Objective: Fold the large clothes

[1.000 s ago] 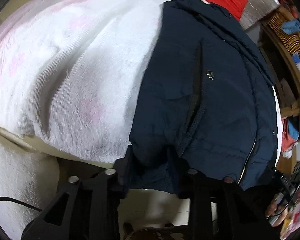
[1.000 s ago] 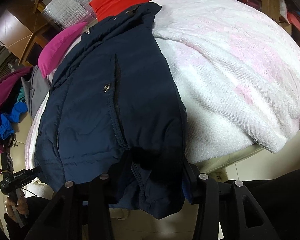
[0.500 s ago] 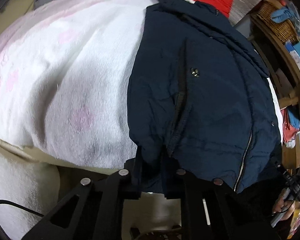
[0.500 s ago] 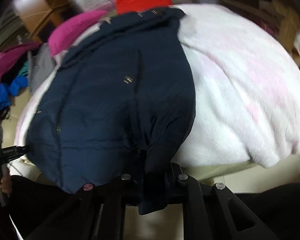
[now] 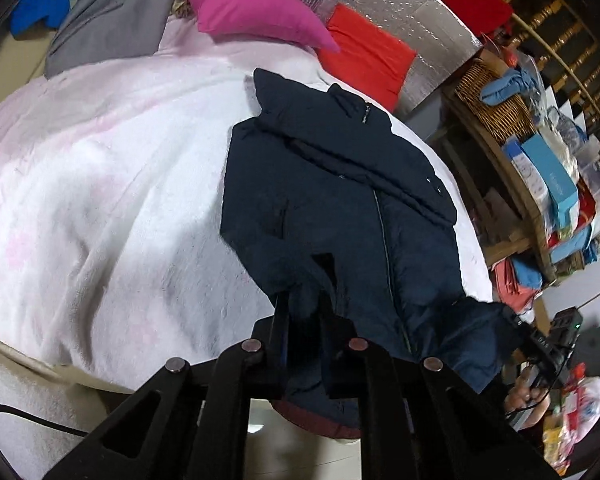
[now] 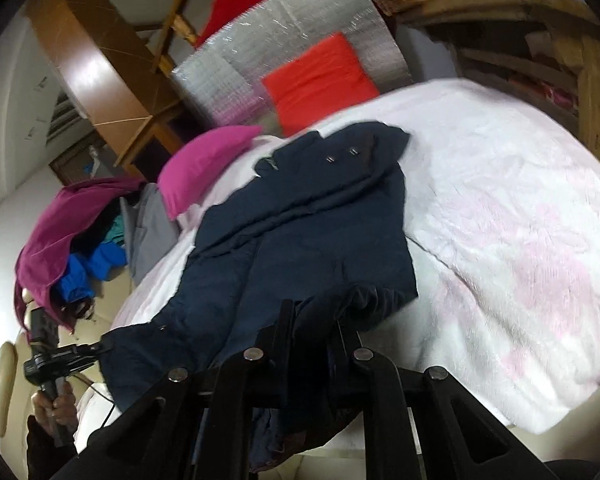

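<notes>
Jacket: navy padded jacket (image 5: 340, 208) lies on white-pink blanket (image 5: 100, 200), center-right of left wrist view; collar toward upper center, hem at lower center, hanging over bed edge. In right wrist view jacket (image 6: 300, 240) sits mid-frame, collar at upper center w/ two small metal snaps.
Zipper: runs down jacket front, center-right in left wrist view; looks done up, can't be sure.
Left gripper: left gripper (image 5: 304, 312) at bottom center of its view, jaws nearly together, pinching a fold of hem fabric betw. fingers.
Right gripper: right gripper (image 6: 314, 320) at bottom center of its view, jaws close, clamped on hem fabric bunched betw. them.
Hem: both corners lifted off blanket, cloth droops below grippers; reddish lining shows at bottom edge in both views.
Cross-view: right gripper also seen at lower right of left wrist view w/ person's hand (image 5: 524, 396) on its handle; left gripper at lower left of right wrist view, hand (image 6: 56, 404) gripping the handle.
Blanket: covers bed, fills left half of left wrist view, right half of right wrist view.
Pillows: magenta pillow (image 5: 252, 12) upper center, red cushion (image 5: 364, 52) just right of it, both beyond collar.
Backdrop: silver foil panel (image 6: 284, 56) behind cushions.
Clutter: grey garment (image 5: 112, 24) upper left; wooden shelf (image 5: 532, 168) w/ boxes and a basket along right edge of left wrist view; purple and blue clothes pile (image 6: 72, 248) at left of right wrist view.
</notes>
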Motion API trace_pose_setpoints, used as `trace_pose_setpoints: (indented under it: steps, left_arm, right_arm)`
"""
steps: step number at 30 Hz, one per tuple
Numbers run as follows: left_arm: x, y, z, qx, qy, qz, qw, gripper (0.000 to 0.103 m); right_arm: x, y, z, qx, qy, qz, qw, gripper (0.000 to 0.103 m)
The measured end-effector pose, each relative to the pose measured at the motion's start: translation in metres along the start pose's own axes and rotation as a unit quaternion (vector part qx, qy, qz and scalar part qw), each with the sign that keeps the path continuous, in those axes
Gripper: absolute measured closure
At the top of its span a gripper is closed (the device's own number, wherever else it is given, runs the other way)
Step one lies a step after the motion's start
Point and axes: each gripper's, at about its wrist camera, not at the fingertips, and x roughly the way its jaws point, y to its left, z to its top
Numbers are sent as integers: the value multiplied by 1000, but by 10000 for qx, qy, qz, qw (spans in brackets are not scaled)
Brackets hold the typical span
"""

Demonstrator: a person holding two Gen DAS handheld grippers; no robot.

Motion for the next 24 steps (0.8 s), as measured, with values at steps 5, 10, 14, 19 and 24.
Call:
trace_pose_setpoints:
  steps: [5,10,14,19,24]
  left_arm:
    - [-8,2,25,-207,-23,-162,9997,91]
    - [-12,-2,83,-317,-235,-239,9989,91]
    - [10,-4,149,-352,-392,-197,9984,91]
    - [54,-12,242,-360,-541,102,9978,91]
    - [134,-2,308,-442,-335,360,9978,91]
  right_arm:
    - [-4,0,27,-79,-156,71,9998,90]
    - [-4,15,83,-435,-562,-68,9975,90]
    - [23,26,142,-523,-837,-178,9950,90]
    - [90,39,218,-521,-1096,-544,9911,90]
    - [178,28,277,-257,-976,-881,9910,91]
